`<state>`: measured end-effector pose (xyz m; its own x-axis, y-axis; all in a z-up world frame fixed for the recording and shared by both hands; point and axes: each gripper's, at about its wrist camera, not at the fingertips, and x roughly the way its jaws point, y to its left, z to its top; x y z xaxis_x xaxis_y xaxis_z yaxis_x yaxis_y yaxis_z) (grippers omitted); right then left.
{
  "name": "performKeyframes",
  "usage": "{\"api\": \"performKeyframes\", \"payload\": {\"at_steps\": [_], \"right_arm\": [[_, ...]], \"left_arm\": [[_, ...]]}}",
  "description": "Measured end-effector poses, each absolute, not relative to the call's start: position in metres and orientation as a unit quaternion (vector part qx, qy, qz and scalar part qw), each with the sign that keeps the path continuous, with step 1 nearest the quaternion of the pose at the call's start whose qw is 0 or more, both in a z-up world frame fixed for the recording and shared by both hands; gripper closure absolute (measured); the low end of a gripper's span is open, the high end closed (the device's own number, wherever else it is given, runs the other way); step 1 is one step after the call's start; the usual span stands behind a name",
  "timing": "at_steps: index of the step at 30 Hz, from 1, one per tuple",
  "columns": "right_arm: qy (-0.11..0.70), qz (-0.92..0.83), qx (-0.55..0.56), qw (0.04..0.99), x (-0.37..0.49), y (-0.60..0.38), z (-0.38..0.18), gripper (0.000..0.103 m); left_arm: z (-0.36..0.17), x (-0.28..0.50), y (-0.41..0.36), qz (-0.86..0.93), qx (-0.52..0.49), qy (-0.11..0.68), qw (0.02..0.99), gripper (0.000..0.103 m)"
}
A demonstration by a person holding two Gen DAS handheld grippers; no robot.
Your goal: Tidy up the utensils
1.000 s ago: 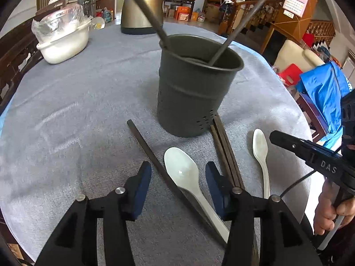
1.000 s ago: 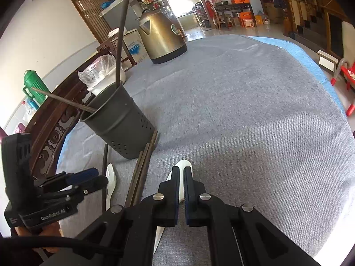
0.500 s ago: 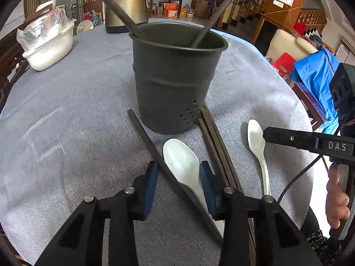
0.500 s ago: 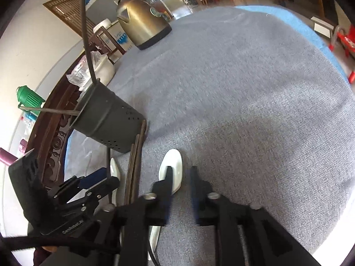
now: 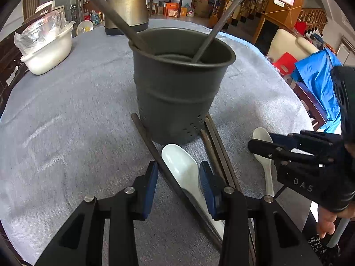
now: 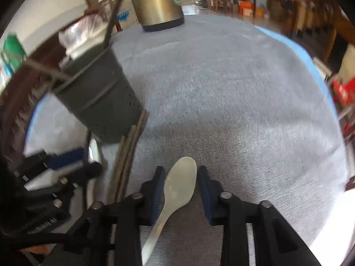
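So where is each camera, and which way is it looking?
Left wrist: sits on the left gripper, looking down along its open fingers at a white spoon and the grey holder; the right gripper and a hand show at right.
Right wrist: sits on the right gripper, looking down at another spoon between its open fingers; the left gripper shows at left.
Both share the holder, kettle and chopsticks.

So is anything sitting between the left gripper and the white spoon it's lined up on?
Nothing blocks it. The left gripper is open with the white spoon already between its fingers. A dark chopstick lies alongside the spoon, also inside the gap, so a close might catch both.
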<state>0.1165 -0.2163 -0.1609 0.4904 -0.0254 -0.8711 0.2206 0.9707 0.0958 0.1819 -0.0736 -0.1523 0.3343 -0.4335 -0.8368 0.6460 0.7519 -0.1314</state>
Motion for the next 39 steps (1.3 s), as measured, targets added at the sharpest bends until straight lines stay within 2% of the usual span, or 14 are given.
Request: {"api": "performKeyframes", "payload": {"at_steps": [1,3,16,20,24,29,30,33,34,39], "right_arm": [[0.499,-0.068,0.099,0.858,0.115,-0.218,-0.162,0.088],[0.497,-0.062,0.114,0.858,0.111,-0.224,-0.162,0.090],[0.486,-0.057,0.144,0.860,0.106,-0.238,-0.161,0.091],[0.484,-0.056,0.147,0.861,0.105,-0.238,-0.162,0.091],[0.483,-0.052,0.151,0.861,0.103,-0.239,-0.162,0.091],[0.485,-0.047,0.154,0.860,0.102,-0.240,-0.161,0.092],[0.484,-0.047,0.152,0.860,0.102,-0.240,-0.161,0.092],[0.478,-0.044,0.151,0.864,0.099,-0.239,-0.160,0.095],[0.474,-0.042,0.152,0.866,0.098,-0.238,-0.159,0.095],[0.435,-0.025,0.155,0.887,0.094,-0.235,-0.144,0.095]], "left_arm": [[-0.150,0.181,-0.071,-0.331,0.108,0.468,0.812,0.063],[-0.145,0.180,-0.064,-0.332,0.100,0.462,0.817,0.063],[-0.146,0.177,-0.014,-0.273,0.110,0.469,0.833,0.063],[-0.133,0.169,-0.022,-0.283,0.116,0.453,0.837,0.062],[-0.135,0.169,-0.042,-0.298,0.116,0.465,0.826,0.048],[-0.160,0.177,-0.059,-0.297,0.108,0.506,0.803,0.048],[-0.162,0.177,-0.060,-0.294,0.104,0.508,0.803,0.051],[-0.162,0.173,-0.058,-0.312,0.093,0.504,0.800,0.080],[-0.162,0.173,-0.057,-0.312,0.092,0.502,0.801,0.095],[-0.153,0.167,-0.051,-0.319,0.091,0.478,0.813,0.096]]}}
